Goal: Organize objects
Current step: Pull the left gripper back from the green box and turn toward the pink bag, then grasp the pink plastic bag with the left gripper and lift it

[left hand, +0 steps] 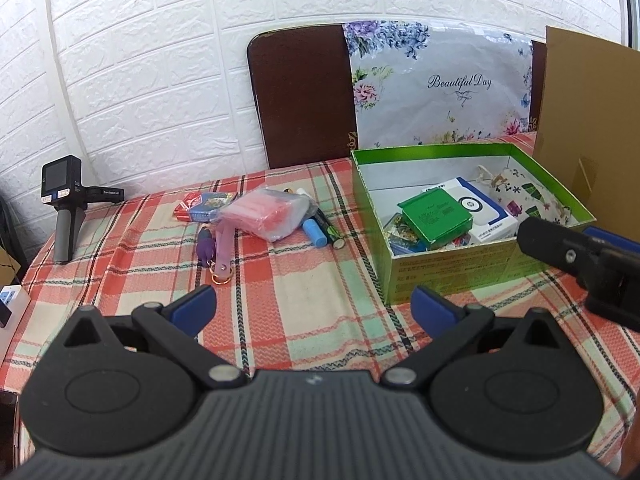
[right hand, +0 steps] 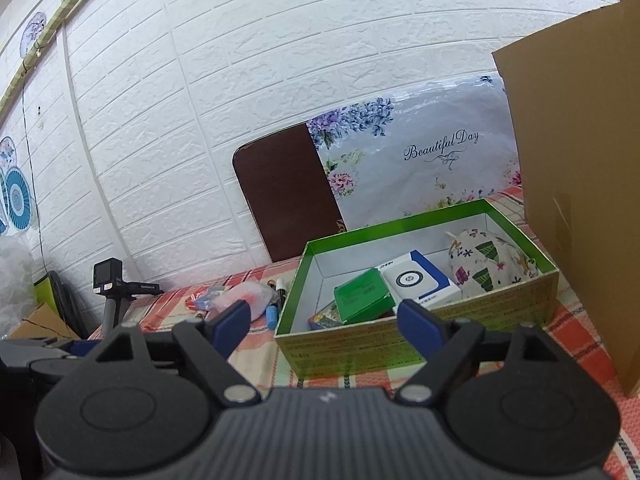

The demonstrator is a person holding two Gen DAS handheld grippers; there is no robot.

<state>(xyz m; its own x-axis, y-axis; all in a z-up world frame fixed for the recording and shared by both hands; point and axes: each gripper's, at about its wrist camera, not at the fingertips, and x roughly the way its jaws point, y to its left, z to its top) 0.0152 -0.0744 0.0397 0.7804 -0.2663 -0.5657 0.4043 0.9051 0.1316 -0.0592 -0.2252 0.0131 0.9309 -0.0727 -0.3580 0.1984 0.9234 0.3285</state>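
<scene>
Left gripper [left hand: 314,308] jaws spread wide, empty, above checked table [left hand: 280,280]. Right gripper [right hand: 324,320] also wide open, nothing held, hovering just before near wall of green box [right hand: 420,344]. Box holds green case [right hand: 362,298], white-blue carton [right hand: 420,280], patterned pouch [right hand: 488,266]. Loose pile left of box: plastic bag [left hand: 266,212], card packs [left hand: 204,206], blue cylinder [left hand: 314,232], batteries [left hand: 330,230], purple keychain [left hand: 208,248]. Handheld camera [left hand: 64,204] at far left table edge.

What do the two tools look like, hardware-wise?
Both match: the left tool and right tool have dark grey ribbed bodies, black linkage arms with round discs and silver pivot pins, and blue finger pads. No cables, sleeves or hands in view.
</scene>
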